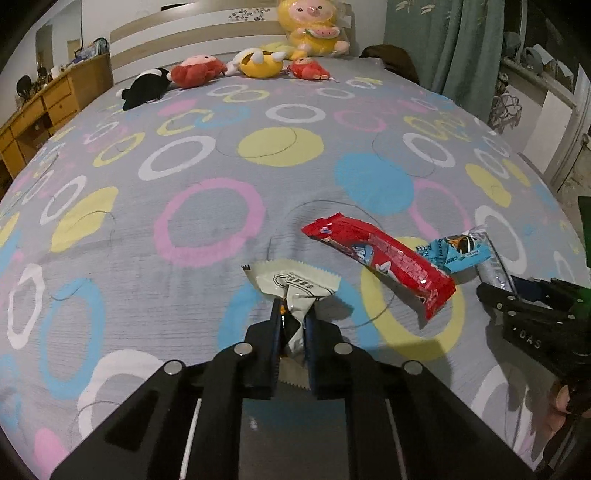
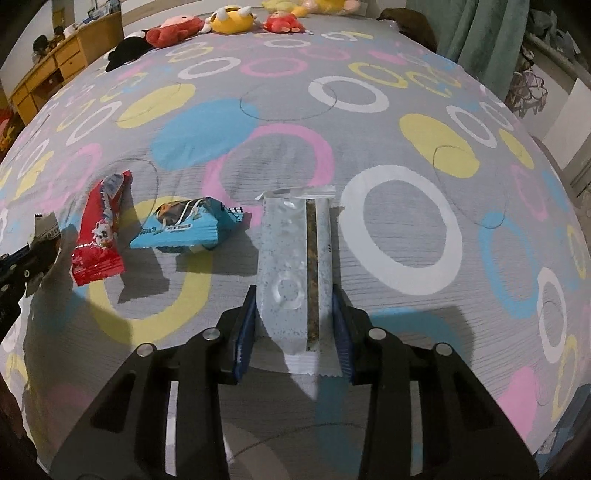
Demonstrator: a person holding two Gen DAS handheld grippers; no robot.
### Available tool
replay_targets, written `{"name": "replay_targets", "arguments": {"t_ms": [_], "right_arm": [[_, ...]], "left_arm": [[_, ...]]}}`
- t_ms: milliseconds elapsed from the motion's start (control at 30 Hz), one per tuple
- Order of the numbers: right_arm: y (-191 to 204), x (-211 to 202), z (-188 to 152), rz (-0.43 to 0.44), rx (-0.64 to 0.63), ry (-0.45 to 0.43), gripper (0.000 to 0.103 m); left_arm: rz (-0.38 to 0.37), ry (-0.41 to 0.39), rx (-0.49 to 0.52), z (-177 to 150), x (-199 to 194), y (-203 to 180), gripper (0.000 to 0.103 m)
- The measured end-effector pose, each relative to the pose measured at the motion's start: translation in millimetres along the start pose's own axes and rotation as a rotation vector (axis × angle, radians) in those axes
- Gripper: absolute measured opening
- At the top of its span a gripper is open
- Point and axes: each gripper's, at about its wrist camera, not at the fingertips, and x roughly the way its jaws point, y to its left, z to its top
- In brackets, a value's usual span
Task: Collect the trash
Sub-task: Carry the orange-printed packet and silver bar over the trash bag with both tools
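Dim indoor light from above and behind, throwing soft dark shadows across the bedsheet [image 2: 406,155] ahead of both rigs and beside each wrapper. Strong fisheye bending toward the edges, with black vignetted corners. Sharp enough at centre, softer and grainier toward the far headboard [image 1: 192,29]; faint glare on shiny foil.

A bed sheet [image 1: 184,206] printed with coloured rings covers the bed. At its far end lie a black plush toy [image 1: 146,88], a red one [image 1: 197,70] and a yellow one [image 1: 258,62]. A wooden desk [image 1: 40,110] stands left, a green curtain [image 1: 461,48] right.
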Motion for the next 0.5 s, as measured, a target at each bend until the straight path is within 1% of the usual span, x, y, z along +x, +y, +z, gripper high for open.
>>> {"name": "replay_targets", "arguments": {"t_ms": [133,333,500], "right_arm": [[-0.3,-4.8,-0.5,0.002,0.004,-0.002,0.036],[0.6,-12.3,-2.8,0.010,0.011,-0.009,0.037],[2.2,-21.5,-5.0,0.010,0.006,-0.021,0.036]], "left_arm": [[-0.007,-0.007,0.006,0.4,-5.1,-1.7,0.012],[0.011,-0.006,0.024,-2.0,-8.7,-3.2,0.012],[0.008,-0.019,0.024,-2.2,-16.8,-3.4,0.012]]}}
